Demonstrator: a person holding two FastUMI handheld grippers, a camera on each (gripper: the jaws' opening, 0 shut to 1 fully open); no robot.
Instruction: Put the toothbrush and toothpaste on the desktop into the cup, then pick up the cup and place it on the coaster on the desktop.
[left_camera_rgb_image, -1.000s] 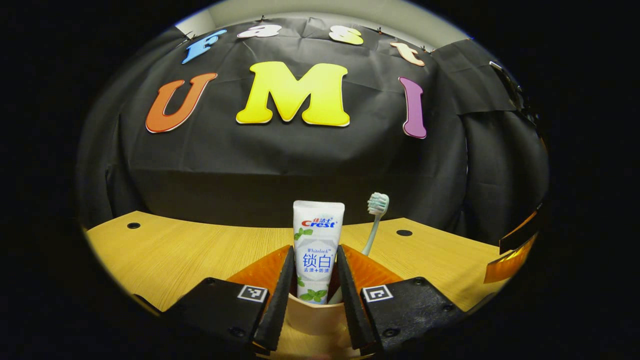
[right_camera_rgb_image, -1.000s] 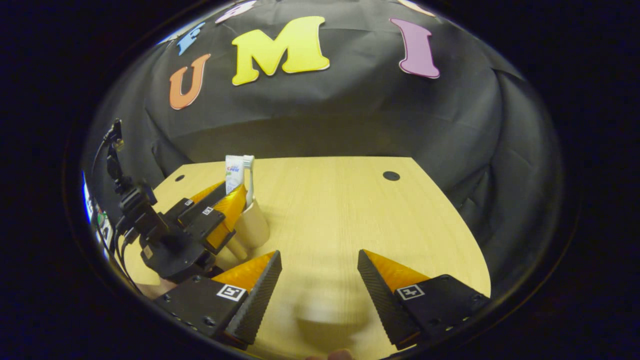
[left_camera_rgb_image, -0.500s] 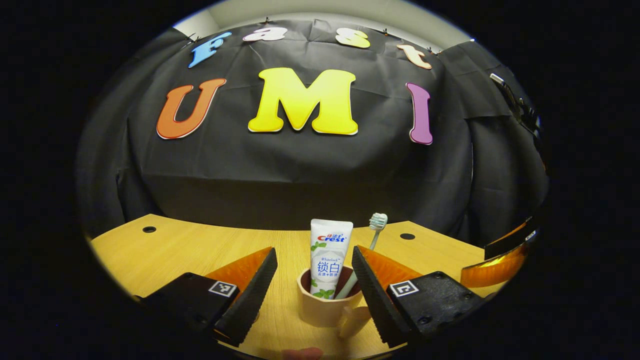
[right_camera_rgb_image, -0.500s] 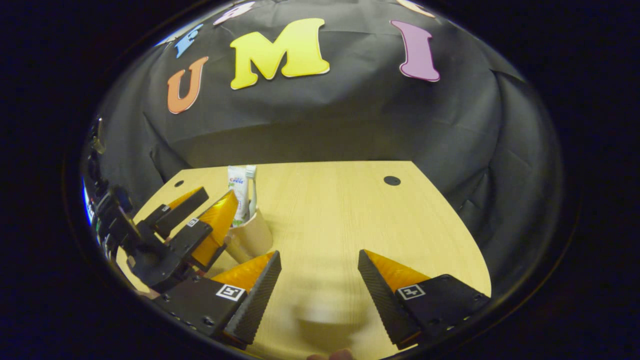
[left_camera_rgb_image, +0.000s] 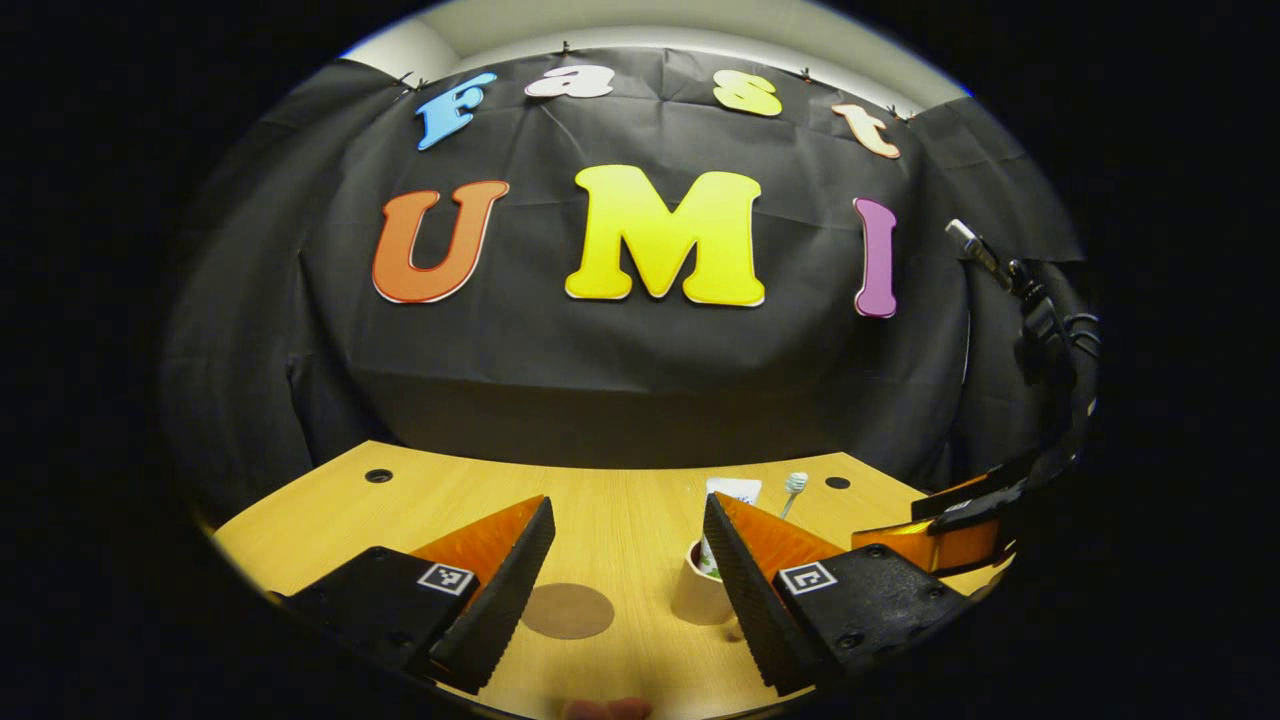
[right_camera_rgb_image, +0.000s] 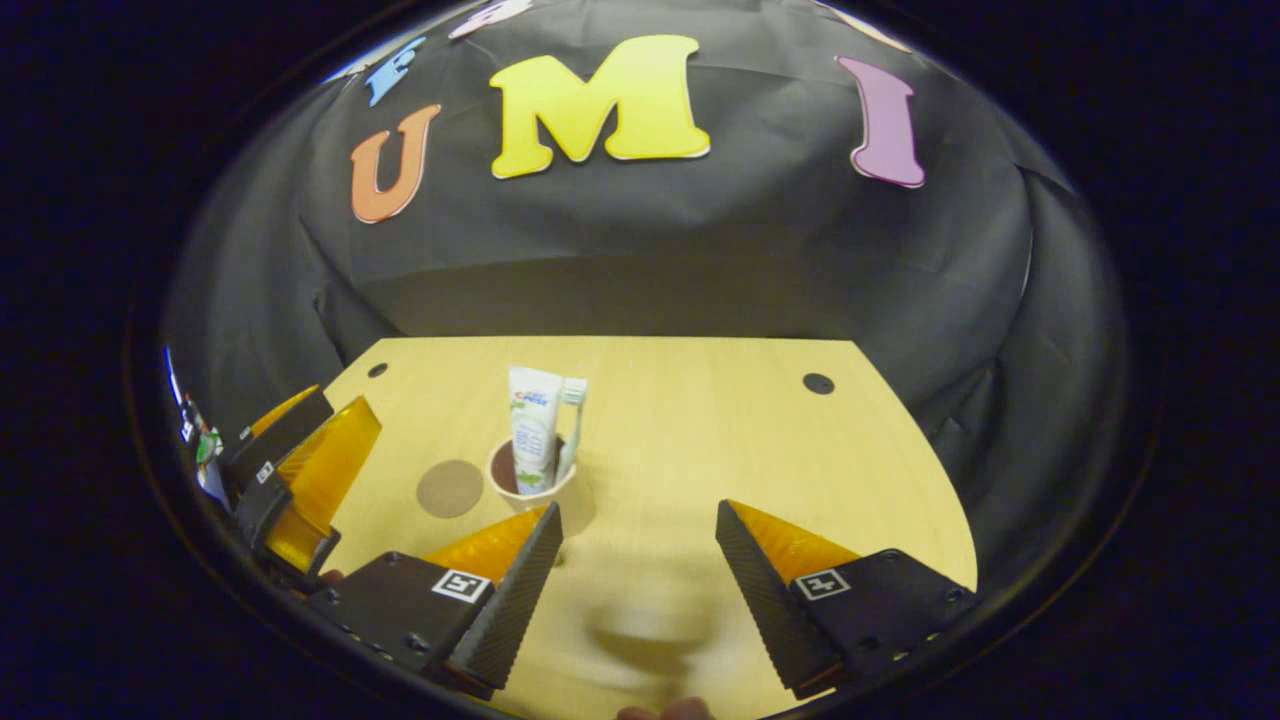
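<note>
Left gripper (left_camera_rgb_image: 628, 570) spread wide, holding nothing, above the desk (left_camera_rgb_image: 620, 500). Just ahead between its fingers, a round brown coaster (left_camera_rgb_image: 567, 610) lying flat. Beside the right finger, partly hidden by it, a pale cup (left_camera_rgb_image: 695, 597) with toothpaste (left_camera_rgb_image: 733, 490) and toothbrush (left_camera_rgb_image: 793, 485) standing in it, beside the coaster, not on it.

Right gripper (right_camera_rgb_image: 638, 560) likewise wide apart and empty. Ahead and left of it: cup (right_camera_rgb_image: 528, 487), toothpaste (right_camera_rgb_image: 530, 425), toothbrush (right_camera_rgb_image: 572, 415), then coaster (right_camera_rgb_image: 449, 488).
</note>
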